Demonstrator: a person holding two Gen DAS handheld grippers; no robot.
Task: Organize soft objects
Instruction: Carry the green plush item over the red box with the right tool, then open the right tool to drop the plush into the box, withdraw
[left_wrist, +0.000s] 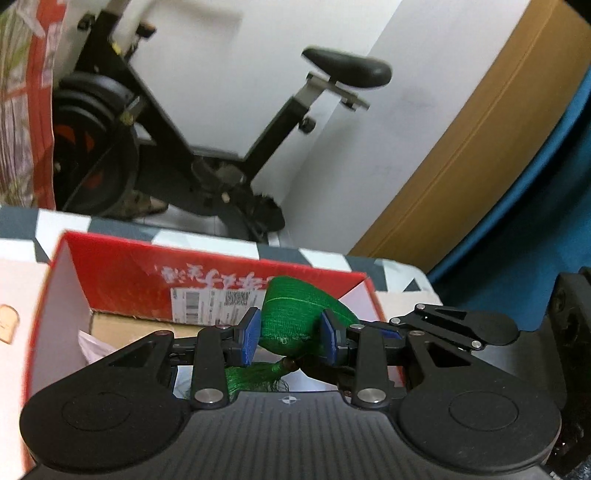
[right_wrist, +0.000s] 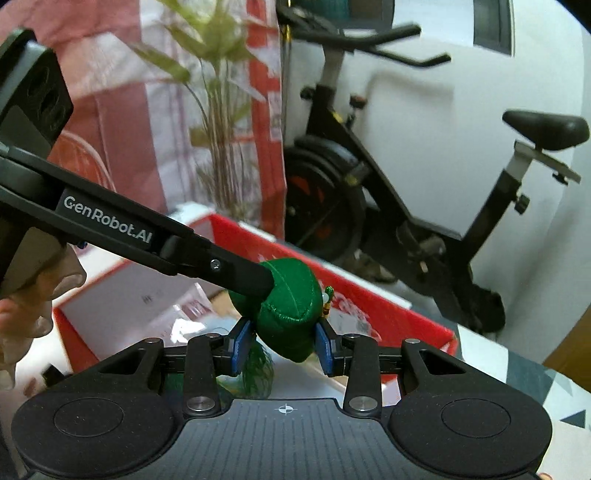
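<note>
A green stuffed fabric ornament (left_wrist: 295, 314) with a green tassel (left_wrist: 251, 380) hangs over an open red cardboard box (left_wrist: 147, 280). My left gripper (left_wrist: 291, 332) is shut on it, blue pads pressed against both sides. In the right wrist view the same ornament (right_wrist: 291, 314) sits between the blue pads of my right gripper (right_wrist: 282, 345), which is shut on it too. The left gripper's finger (right_wrist: 243, 275) reaches in from the left and presses on the ornament's top. The red box (right_wrist: 388, 306) lies below and behind. The right gripper's black body (left_wrist: 569, 332) shows at the right edge.
A black exercise bike (left_wrist: 221, 147) stands against the white wall behind the box. A red patterned curtain (right_wrist: 166, 110) hangs at the left. A wooden panel (left_wrist: 461, 166) and blue cloth (left_wrist: 535, 221) are at the right. The box sits on a grey-and-white patterned cloth (left_wrist: 110, 225). A hand (right_wrist: 22, 314) holds the left gripper.
</note>
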